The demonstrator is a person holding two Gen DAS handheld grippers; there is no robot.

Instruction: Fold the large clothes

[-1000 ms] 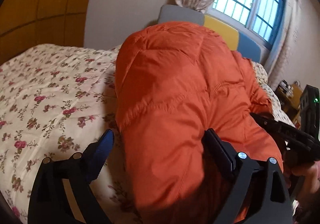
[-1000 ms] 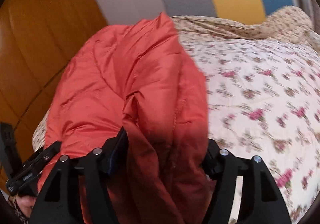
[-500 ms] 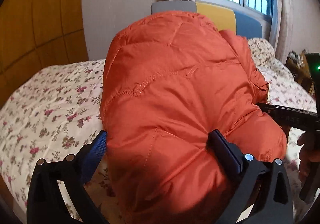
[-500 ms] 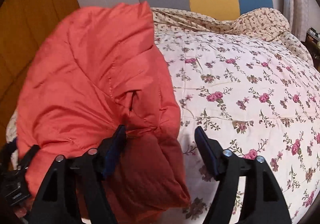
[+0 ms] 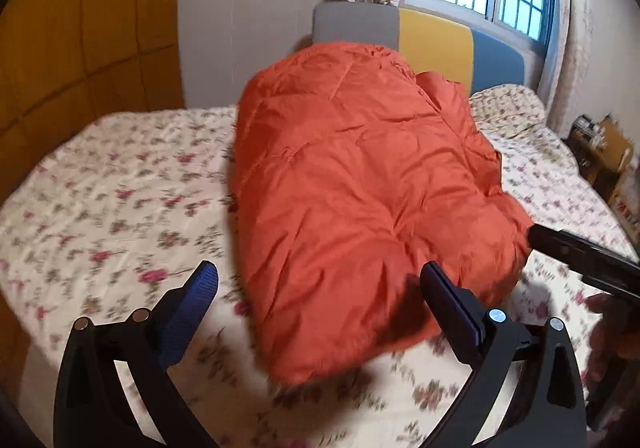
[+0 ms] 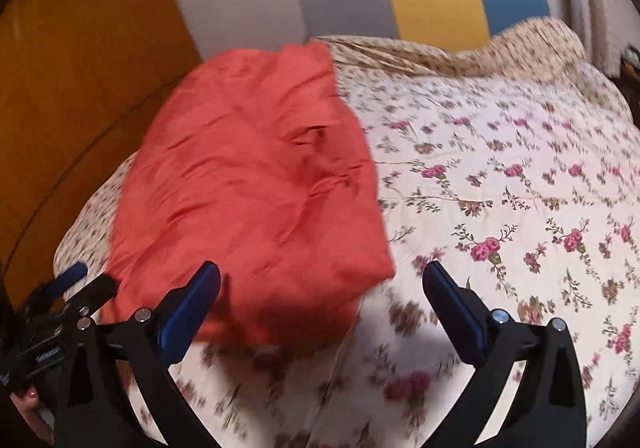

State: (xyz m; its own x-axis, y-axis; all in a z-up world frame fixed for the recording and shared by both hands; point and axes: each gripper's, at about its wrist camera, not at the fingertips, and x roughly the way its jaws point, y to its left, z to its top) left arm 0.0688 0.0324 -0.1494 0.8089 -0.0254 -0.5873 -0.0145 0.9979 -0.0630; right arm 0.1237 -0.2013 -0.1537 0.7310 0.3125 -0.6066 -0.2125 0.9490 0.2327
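Fingers [image 5: 202, 290] of two grippers, left gripper [image 5: 318, 282] and right gripper [image 6: 320, 282], spread wide and empty, having just opened, before one orange padded jacket [image 5: 360, 183] on one floral bed [image 6: 500, 175].

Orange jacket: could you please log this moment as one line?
orange jacket: folded on bed | left gripper: open, empty | right gripper: just opened, empty

Your orange jacket [image 5: 352, 199] hides the bedspread [image 5: 120, 207] beneath it; the near floral print blurs, and frame edges crop your hand [image 6: 24, 404].
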